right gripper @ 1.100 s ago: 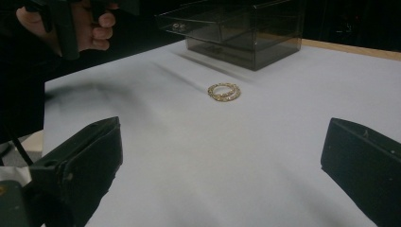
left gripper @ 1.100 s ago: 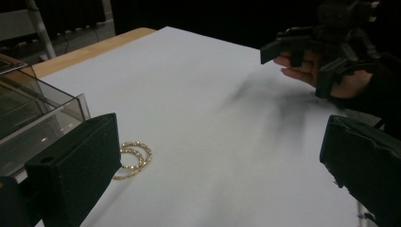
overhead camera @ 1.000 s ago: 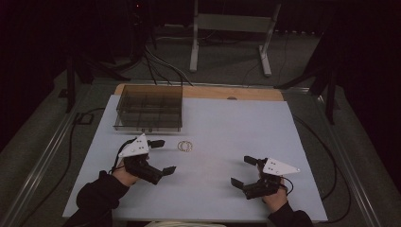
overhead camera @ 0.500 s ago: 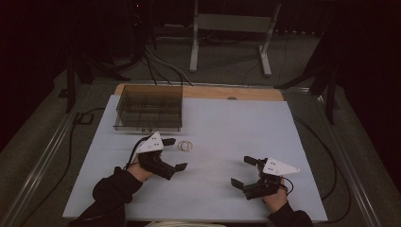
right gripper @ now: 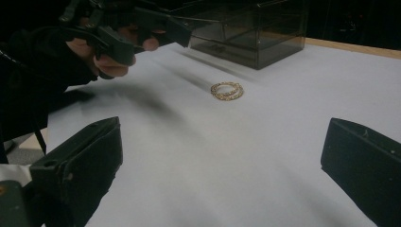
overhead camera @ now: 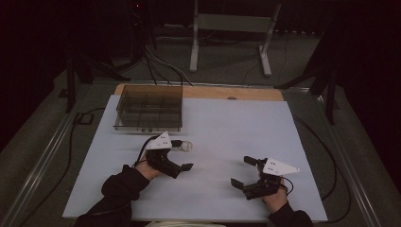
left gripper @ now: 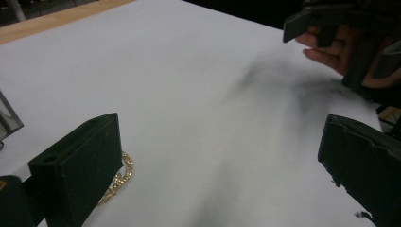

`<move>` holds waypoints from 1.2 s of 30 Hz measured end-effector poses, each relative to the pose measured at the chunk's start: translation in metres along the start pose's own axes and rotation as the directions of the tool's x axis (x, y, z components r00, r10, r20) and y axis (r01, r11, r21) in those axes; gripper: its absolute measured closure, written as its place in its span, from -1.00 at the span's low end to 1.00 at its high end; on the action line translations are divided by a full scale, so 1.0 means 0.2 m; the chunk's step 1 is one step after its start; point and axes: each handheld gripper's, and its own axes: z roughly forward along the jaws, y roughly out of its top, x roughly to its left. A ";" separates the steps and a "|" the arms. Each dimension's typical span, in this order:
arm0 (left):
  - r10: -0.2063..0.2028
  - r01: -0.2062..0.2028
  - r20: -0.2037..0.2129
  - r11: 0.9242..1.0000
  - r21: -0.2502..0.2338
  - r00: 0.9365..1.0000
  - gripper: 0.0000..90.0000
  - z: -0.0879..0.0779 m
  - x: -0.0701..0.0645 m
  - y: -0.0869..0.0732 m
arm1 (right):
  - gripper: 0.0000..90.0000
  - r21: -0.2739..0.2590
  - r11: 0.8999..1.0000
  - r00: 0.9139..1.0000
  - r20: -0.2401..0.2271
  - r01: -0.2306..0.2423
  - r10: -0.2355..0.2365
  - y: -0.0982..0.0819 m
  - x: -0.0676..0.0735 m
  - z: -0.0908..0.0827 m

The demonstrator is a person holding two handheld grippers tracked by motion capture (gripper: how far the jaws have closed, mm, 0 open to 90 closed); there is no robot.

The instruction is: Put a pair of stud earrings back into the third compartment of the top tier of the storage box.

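Left gripper [overhead camera: 184,155]: jaws wide apart, nothing held. Gold bracelet [overhead camera: 186,146] flat on white table [overhead camera: 227,123], just beside far jaw tip, partly behind that jaw in left gripper view [left gripper: 119,176]. Clear box [overhead camera: 149,108] beyond gripper, near. Right gripper [overhead camera: 242,171]: jaws apart, empty, well apart from bracelet. Risk, judged: jaw closing beside rather than around bracelet would push it across smooth sheet; thin chain could slip from pads. No readable writing or brand.

Dim room. A white table [overhead camera: 227,123] with a wooden far edge stands on grey floor [overhead camera: 293,56]. Behind it, a metal stand [overhead camera: 227,28] and cables [overhead camera: 161,61].
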 end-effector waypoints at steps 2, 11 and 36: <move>0.014 -0.014 -0.006 1.000 0.011 1.000 -0.97 0.02 0.00 0.00 | -1.00 0.001 1.000 1.000 0.000 0.000 0.000 0.00 0.00 0.00; 0.041 -0.038 -0.039 0.997 0.068 0.998 -0.82 0.10 0.02 -0.01 | -1.00 0.002 1.000 1.000 0.002 0.003 -0.003 0.00 0.00 0.00; 0.061 -0.020 -0.185 0.977 0.213 0.981 0.41 0.26 0.15 -0.07 | -1.00 0.002 1.000 1.000 0.000 -0.001 0.001 0.00 0.00 -0.01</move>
